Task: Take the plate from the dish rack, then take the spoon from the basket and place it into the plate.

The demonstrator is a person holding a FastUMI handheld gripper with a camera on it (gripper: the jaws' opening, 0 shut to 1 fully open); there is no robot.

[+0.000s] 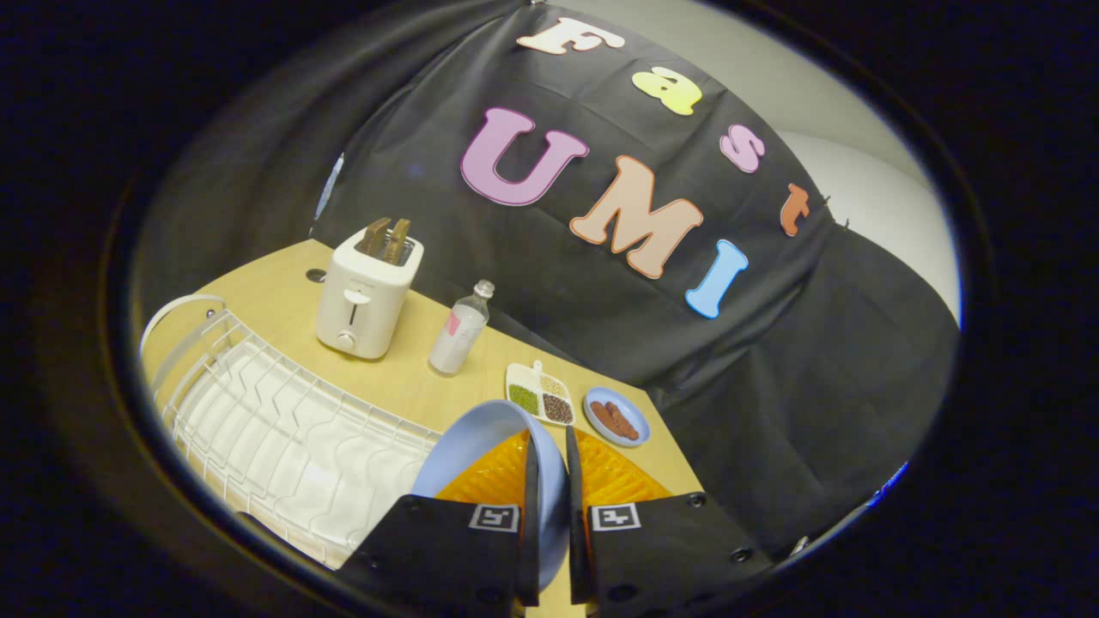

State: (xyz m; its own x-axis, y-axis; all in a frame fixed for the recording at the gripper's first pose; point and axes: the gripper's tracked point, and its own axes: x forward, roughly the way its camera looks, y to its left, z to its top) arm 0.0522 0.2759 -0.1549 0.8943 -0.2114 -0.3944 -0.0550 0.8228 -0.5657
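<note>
From the gripper view, the gripper had its two fingers drawn narrow, both pressing on the rim of one light blue plate, which stood on edge between them. One white wire dish rack lay just beside the plate on the wooden table. Behind the plate showed one orange ribbed object (I could not tell what it was). Beyond the fingers stood one white toaster with two slices in its slots, one clear bottle, one divided dish of three kinds of beans, and one small blue saucer of brown pieces.
</note>
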